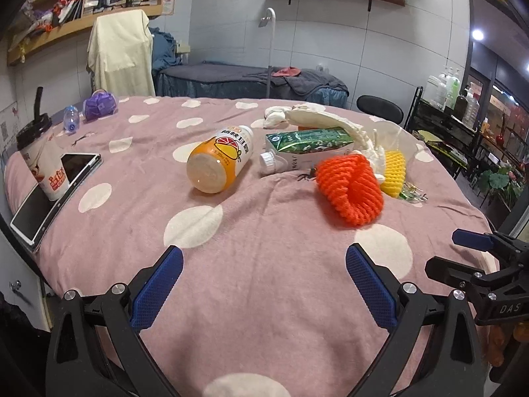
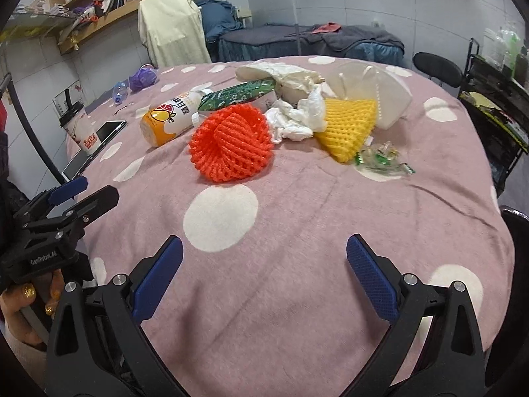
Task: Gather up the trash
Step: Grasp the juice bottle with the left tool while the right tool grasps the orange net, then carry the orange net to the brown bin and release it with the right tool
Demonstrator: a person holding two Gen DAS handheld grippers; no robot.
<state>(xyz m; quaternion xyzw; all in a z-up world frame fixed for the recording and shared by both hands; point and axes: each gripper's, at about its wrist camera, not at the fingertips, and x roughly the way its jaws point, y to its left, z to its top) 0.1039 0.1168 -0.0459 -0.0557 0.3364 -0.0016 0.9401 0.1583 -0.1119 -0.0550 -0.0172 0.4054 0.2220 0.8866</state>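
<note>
Both the left gripper (image 1: pixel 264 284) and right gripper (image 2: pixel 264 281) are held wide open, empty; at twelve o'clock, the green carton (image 1: pixel 309 147) is partly hidden by the orange foam net (image 1: pixel 350 192).

The left black-framed two-finger gripper (image 1: pixel 264 284) and its right twin (image 2: pixel 264 278) wore textured blue pads (image 1: pixel 158 286), silver screws, white lettering. The hand (image 2: pixel 26 307) had glittery gold-painted nails.

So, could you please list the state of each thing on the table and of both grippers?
Left gripper: open, empty.
Right gripper: open, empty.
Juice bottle: lying on its side.
Green carton: lying flat.
Orange foam net: crumpled, untouched.
Yellow foam net: lying flat.
Lidded cup: upright, on the tablet.
</note>
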